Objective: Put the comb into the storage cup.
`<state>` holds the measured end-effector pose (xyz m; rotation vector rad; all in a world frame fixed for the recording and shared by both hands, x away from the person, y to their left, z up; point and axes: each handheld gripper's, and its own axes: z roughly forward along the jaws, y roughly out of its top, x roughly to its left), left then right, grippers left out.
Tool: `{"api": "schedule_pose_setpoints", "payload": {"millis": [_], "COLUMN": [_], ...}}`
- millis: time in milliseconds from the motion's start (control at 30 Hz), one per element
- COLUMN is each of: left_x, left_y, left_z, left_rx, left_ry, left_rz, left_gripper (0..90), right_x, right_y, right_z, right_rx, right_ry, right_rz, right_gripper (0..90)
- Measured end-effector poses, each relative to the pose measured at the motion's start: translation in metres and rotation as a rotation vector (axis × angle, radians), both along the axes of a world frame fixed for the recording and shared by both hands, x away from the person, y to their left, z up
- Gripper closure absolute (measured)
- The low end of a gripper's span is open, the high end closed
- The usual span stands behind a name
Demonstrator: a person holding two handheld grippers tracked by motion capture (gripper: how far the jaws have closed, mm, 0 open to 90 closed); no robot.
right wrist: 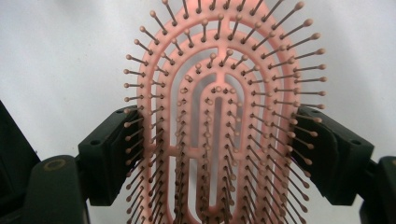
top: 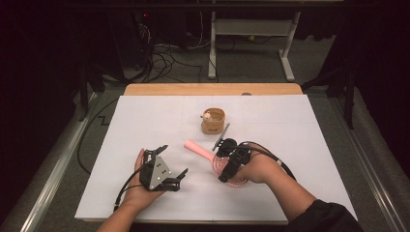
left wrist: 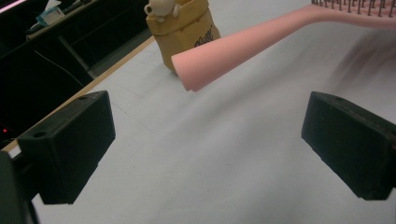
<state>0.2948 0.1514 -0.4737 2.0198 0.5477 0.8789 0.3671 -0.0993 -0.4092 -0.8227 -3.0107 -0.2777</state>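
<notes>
A pink hairbrush (top: 199,150) lies on the white table sheet (top: 145,121), handle toward the upper left. My right gripper (top: 227,170) is over its head. In the right gripper view both black pads (right wrist: 109,149) press the sides of the bristled brush head (right wrist: 219,121), bristles facing the camera. My left gripper (top: 172,160) stands open to the left of the brush, resting low over the sheet. In the left gripper view (left wrist: 210,140) nothing is between its jaws, and the brush handle (left wrist: 243,46) points at it from just ahead.
A small tan container (top: 213,121) with a pale little figure (left wrist: 161,7) in it stands behind the brush, mid-table. The wooden table edge (top: 212,89) runs along the back. Beyond it are cables and a desk frame on the dark floor.
</notes>
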Motion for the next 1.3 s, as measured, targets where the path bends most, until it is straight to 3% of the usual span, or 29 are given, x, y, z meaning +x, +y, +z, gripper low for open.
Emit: {"api": "schedule_pose_setpoints", "payload": {"millis": [267,533,1300], "left_x": [0.000,-0.002,-0.008], "left_y": [-0.007,-0.013,-0.025], "left_z": [-0.004,-0.010,-0.013], "left_rx": [0.050,0.125,0.157], "left_ry": [-0.026,-0.051,-0.064], "left_rz": [0.044,0.052,-0.020], "left_gripper": [4.1,5.0,10.5], "right_x": [-0.001,-0.001,-0.005], "right_y": [0.012,0.021,0.053], "right_z": [-0.003,-0.005,-0.011], "right_rx": [0.010,0.016,0.014], "right_ry": [0.004,0.006,0.030], "right_rz": [0.019,0.038,0.100], "right_gripper": [20.4,20.4,20.4]}}
